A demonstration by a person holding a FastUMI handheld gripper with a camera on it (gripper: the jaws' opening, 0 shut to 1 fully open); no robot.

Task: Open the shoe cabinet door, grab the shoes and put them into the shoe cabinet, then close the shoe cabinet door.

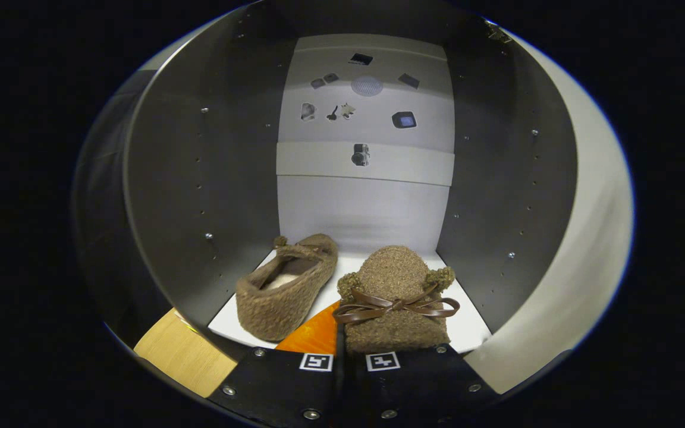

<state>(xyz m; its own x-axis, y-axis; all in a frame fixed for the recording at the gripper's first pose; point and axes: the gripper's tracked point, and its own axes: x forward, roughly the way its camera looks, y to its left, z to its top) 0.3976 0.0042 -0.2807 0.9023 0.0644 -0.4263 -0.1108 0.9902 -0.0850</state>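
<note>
Now I am holding the gripper (342, 365) at the shoe cabinet (342, 267), jaws pinching the bow slipper (395, 306); the other slipper (286, 291) is lying inside. Releasing early risks it tipping out over the cabinet's edge.

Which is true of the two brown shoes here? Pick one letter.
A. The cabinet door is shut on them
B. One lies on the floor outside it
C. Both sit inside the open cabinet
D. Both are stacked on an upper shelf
C: the left shoe and the bow shoe both rest on the cabinet's white bottom panel, the bow shoe just ahead of the gripper.
</note>
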